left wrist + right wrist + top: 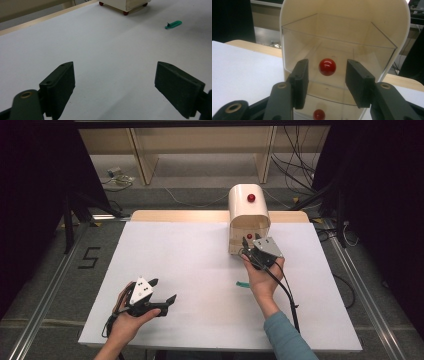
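A cream cabinet with a rounded top stands at the back of the white table. It has clear plastic drawers, each with a red ball knob. My right gripper is level at the cabinet's front. In the right gripper view, the right gripper has a jaw on either side of a drawer's red knob, with a gap on both sides. A second red knob sits lower down. My left gripper rests open near the table's front left, with nothing between its jaws.
A small green item lies on the table just in front of the cabinet, also seen as the green item in the left gripper view. The cabinet stands on red feet. A wooden shelf unit and cables lie on the floor beyond.
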Demonstrator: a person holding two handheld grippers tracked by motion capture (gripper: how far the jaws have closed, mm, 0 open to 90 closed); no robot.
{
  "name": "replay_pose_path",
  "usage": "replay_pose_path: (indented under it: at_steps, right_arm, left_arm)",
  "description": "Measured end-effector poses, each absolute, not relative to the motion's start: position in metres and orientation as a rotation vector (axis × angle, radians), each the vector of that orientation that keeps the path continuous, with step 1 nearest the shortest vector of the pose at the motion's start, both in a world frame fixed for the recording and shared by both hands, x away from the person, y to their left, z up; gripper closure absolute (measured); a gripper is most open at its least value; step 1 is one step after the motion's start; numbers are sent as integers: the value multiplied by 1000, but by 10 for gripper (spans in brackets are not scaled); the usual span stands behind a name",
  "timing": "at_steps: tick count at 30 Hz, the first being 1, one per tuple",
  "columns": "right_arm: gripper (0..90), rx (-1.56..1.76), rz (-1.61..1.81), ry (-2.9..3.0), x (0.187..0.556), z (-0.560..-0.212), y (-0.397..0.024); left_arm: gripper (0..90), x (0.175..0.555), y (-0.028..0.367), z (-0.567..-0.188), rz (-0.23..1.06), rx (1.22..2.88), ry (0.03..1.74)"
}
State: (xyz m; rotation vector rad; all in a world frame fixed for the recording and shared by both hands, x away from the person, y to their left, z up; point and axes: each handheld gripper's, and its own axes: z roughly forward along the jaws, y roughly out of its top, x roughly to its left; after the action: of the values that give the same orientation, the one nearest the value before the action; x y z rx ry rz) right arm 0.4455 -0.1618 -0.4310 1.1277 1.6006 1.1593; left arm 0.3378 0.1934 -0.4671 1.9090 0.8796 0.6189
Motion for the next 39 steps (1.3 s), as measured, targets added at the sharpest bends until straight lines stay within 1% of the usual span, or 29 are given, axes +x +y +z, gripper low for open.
replay_pose_path:
  at_steps: [13, 26, 39]
  right_arm:
    - [607, 1143, 1141, 1555, 448, -434, -159]
    - [707, 1141, 1152, 1530, 448, -435, -155]
    - [737, 1149, 1150, 1514, 448, -437, -153]
  left_arm:
    - [166, 338, 193, -467, 616, 1916, 874]
    - [169, 338, 194, -468, 618, 1915, 874]
    - [171, 338, 193, -468, 617, 1907, 876]
